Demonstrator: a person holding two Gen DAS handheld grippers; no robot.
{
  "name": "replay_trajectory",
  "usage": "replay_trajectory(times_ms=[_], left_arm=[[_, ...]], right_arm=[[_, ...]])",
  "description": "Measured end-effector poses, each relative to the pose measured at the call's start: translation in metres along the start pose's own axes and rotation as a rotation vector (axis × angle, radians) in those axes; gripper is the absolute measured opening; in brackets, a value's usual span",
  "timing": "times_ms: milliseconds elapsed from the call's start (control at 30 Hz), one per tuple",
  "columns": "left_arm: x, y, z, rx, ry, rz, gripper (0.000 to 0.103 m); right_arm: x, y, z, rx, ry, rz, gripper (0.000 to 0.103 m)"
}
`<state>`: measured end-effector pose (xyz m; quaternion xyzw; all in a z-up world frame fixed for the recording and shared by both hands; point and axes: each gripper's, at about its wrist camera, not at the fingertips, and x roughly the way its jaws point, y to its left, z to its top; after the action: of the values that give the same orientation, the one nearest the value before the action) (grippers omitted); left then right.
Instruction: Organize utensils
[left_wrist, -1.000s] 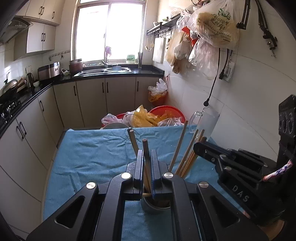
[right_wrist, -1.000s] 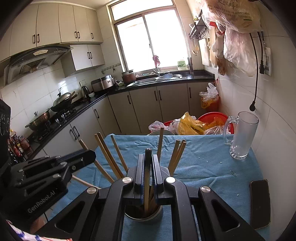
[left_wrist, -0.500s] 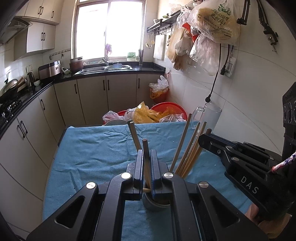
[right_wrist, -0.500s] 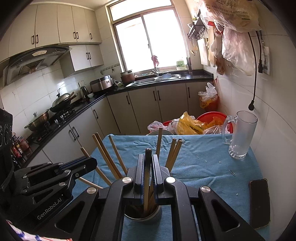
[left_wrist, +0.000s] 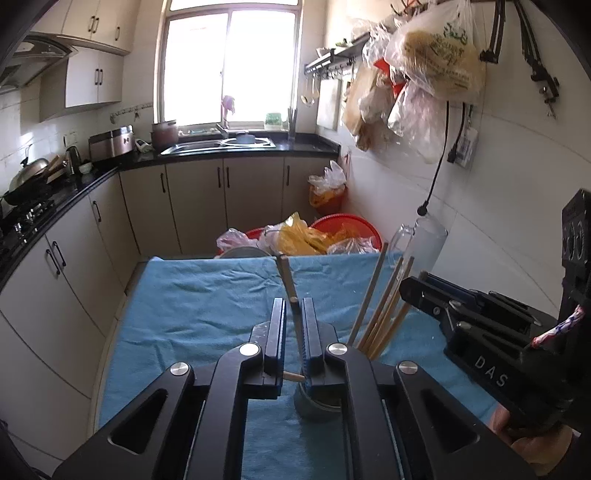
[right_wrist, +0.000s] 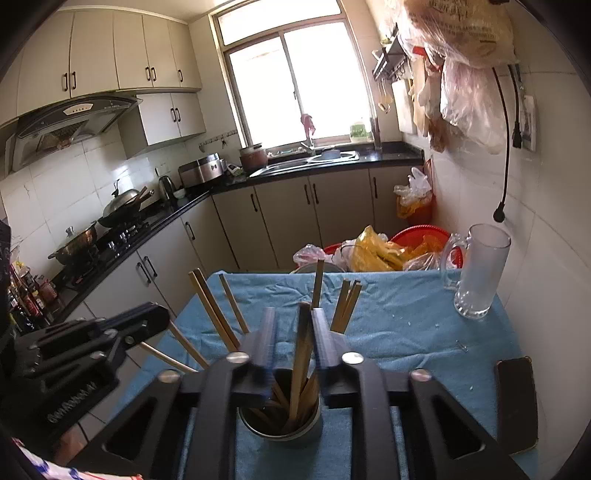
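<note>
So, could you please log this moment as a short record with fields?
surface: blue cloth on a table
holder: metal cup holding wooden chopsticks
right gripper: jaws just opened, one chopstick loose between them, its lower end in the cup
left gripper: jaws just parted slightly around a chopstick
also present: glass mug, phone

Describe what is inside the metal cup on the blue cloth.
The metal cup holds wooden chopsticks standing and fanning outward. Its bottom and their lower ends are hidden by the rim and gripper bodies.
</note>
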<state>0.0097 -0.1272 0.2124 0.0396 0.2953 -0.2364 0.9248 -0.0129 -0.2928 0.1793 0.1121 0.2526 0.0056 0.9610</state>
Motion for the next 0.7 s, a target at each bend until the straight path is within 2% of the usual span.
replay_trajectory(times_ms=[33,100,233,467,700], left_arm=[[-0.003,0.001,0.001,-0.003,-0.004,0.006,0.014],[-0.012,0.002,0.002,-0.009,-0.019,0.021,0.029],[-0.030,0.003,0.001,-0.011,-0.044,0.046,0.035],[-0.079,0.011,-0.009,-0.047,-0.122,0.111,0.071],[-0.122,0.027,-0.027,-0.127,-0.169,0.163,0.085]], right_arm=[[-0.003,0.001,0.001,-0.002,-0.004,-0.001,0.030],[-0.008,0.004,0.002,-0.005,-0.012,-0.004,0.030],[-0.023,0.006,0.004,-0.002,-0.033,-0.009,0.037],[-0.059,0.009,0.004,0.006,-0.073,-0.021,0.046],[-0.095,0.009,-0.009,0.013,-0.091,-0.033,0.052]])
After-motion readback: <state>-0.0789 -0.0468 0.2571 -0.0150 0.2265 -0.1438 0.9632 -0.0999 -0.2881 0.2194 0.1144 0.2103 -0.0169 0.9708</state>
